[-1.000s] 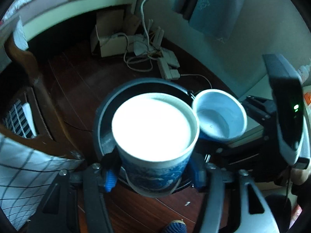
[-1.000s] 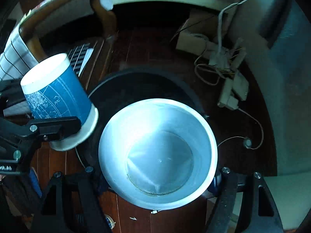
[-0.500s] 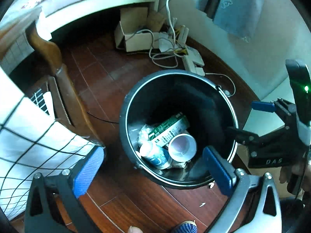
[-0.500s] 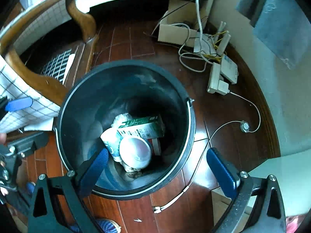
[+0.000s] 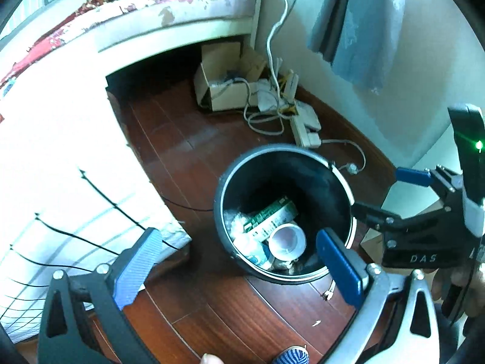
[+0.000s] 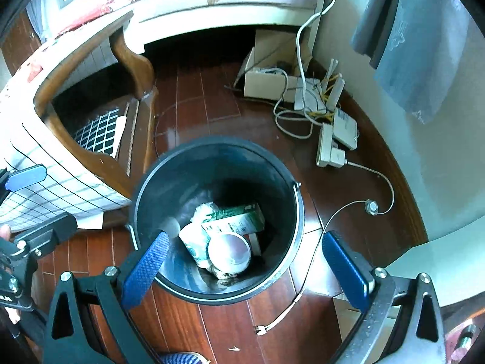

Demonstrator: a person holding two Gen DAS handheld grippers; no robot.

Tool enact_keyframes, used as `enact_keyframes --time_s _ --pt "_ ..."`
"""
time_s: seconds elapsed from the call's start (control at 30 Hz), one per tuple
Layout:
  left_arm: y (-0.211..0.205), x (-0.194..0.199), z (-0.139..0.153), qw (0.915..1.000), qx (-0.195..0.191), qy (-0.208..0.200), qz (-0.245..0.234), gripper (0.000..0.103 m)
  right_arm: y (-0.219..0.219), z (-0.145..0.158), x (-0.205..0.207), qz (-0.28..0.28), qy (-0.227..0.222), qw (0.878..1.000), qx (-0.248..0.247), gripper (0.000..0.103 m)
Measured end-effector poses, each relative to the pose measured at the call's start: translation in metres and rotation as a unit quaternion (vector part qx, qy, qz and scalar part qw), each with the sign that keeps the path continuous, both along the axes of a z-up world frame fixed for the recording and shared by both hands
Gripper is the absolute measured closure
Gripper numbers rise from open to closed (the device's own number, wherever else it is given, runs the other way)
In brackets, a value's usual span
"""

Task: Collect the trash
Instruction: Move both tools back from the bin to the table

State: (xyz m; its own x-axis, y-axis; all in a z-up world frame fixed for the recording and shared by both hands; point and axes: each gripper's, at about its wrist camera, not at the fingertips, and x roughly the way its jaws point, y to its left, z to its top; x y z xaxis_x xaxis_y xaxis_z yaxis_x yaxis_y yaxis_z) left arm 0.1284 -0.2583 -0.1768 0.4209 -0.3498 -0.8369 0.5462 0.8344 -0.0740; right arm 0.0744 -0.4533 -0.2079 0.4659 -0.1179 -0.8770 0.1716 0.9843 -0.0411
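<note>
A black round bin (image 5: 230, 179) (image 6: 291, 170) stands on the dark wood floor. Inside it lie a white paper cup (image 5: 287, 241) (image 6: 229, 252) with its mouth up, a blue-patterned cup (image 5: 253, 250) (image 6: 191, 242) on its side, a green-and-white carton (image 5: 269, 217) (image 6: 235, 219) and crumpled paper. My left gripper (image 5: 239, 268) hangs open above the bin's near left side, nothing between its blue pads. Above the bin's near rim my right gripper (image 6: 245, 268) is open and empty too. In the left wrist view the right gripper's body (image 5: 424, 230) shows at the right.
A wooden chair with a checked cloth (image 6: 54, 176) stands left of the bin. Cardboard box (image 6: 266, 82), power strips and tangled cables (image 6: 330, 127) lie by the far wall. A loose cable (image 6: 312, 261) runs past the bin's right side. A bed edge (image 6: 227, 9) spans the back.
Both grippers opened and let go of their cups, which fell into the bin. Both grippers then rose, so the bin looks smaller and farther.
</note>
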Motion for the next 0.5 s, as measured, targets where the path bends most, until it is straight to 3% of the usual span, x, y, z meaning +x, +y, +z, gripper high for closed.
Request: enact_keyframes --time_s 0.5 --pt "0.085 0.021 0.055 0.9955 -0.028 -0.053 0.073 0.001 0.081 0.063 0.033 0.045 -0.047 0.998 -0.02 0.001"
